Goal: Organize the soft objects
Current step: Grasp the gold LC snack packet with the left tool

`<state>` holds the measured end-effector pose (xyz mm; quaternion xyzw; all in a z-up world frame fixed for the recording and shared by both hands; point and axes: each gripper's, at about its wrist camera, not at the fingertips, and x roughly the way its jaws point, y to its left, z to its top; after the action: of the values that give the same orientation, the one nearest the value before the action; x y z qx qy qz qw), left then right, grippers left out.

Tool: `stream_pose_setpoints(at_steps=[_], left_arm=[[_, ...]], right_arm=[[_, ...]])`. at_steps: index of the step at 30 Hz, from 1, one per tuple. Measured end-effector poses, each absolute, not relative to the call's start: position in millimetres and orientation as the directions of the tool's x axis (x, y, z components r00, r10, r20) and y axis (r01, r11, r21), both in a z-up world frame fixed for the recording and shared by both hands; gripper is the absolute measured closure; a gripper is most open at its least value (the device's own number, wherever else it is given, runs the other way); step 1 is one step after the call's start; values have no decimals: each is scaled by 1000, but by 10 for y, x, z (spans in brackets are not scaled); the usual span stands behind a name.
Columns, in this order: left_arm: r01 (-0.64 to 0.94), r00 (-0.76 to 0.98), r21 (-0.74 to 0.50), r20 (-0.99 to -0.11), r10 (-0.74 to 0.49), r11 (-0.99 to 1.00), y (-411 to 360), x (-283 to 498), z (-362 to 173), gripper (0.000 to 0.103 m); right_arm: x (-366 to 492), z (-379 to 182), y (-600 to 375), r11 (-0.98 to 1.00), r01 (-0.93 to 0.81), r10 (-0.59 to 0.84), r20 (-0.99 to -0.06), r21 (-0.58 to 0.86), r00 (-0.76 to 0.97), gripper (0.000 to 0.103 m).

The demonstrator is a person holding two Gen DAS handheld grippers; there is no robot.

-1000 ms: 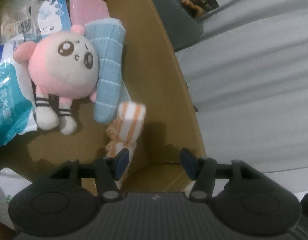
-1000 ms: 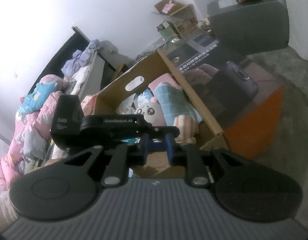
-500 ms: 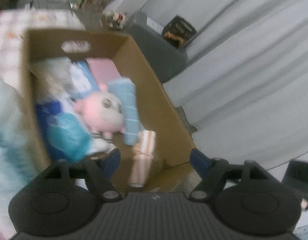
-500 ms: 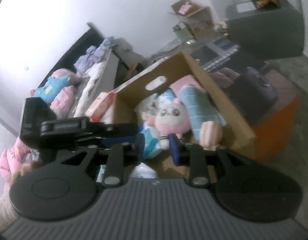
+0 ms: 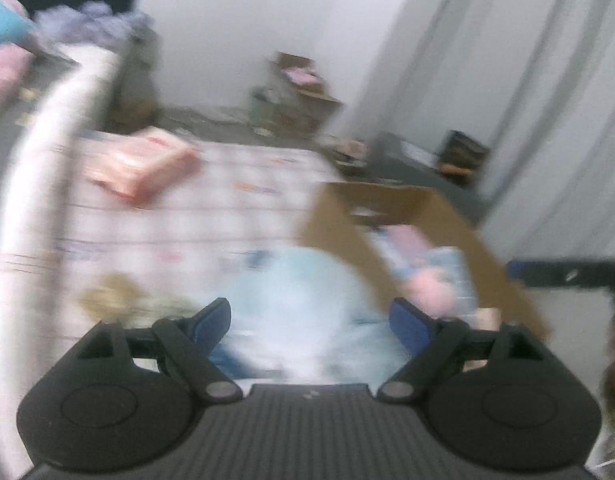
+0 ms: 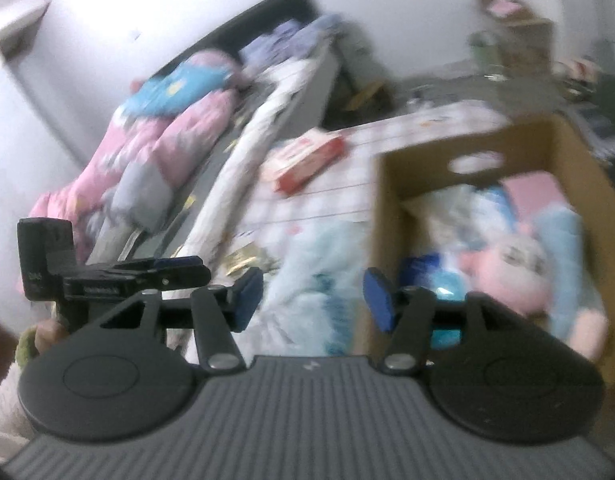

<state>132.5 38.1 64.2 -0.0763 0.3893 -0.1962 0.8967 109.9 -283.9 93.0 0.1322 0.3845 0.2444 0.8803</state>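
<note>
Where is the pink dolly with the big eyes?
The pink plush doll lies inside the cardboard box, on the right of the right wrist view, beside a light blue towel.

The cardboard box looks matt brown and papery. Inside lies a soft pink plush toy and a blue ribbed cloth towel. The fluffy pale-blue fabric beside it looks fuzzy.
</note>
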Motion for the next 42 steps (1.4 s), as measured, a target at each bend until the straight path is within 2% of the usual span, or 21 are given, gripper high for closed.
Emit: stream_pose_setpoints(at_steps=[3,6,13,21,25,32,33,35,37,42], left_arm=[[249,672,-148,-685,-281,957,681,1355,550,16],[281,670,-21,-711,-212,959,842,1444,427,16],[419,620,150,-768,-161,896,929,1876,-38,16],[511,513,186,-850,-124,839,956,2442,-522,16],[552,467,191,-877,-111,812,947,2601,-682,18],[559,396,132,-910,-124,819,1004,2764,-803,39],[555,387,116,-912,-132,823,1022,2776,-798,43],[544,379,105,-916,-132,833,1049,2795,-791,44],[534,386,117,-915,-119,837,1053,2790,-779,45],[494,419,132,-902,-103,859,1071,2763,-650,46]], right_arm=[[1373,912,-2292,829,-431,552,-651,357,522,37],[1626,799,-1666,787,-558,550,-711,265,438,27],[2091,359,-560,615,-783,482,-831,94,279,22],[2600,-221,-46,462,-886,386,-908,35,166,18],[2760,-505,91,424,-904,349,-931,55,107,18],[2870,-775,238,371,-927,324,-944,61,67,18],[2875,-792,249,367,-928,321,-945,63,63,19],[2871,-826,265,360,-931,313,-948,61,59,22],[2863,-853,272,363,-931,294,-953,40,73,44],[2896,-792,224,419,-908,297,-947,10,126,70]])
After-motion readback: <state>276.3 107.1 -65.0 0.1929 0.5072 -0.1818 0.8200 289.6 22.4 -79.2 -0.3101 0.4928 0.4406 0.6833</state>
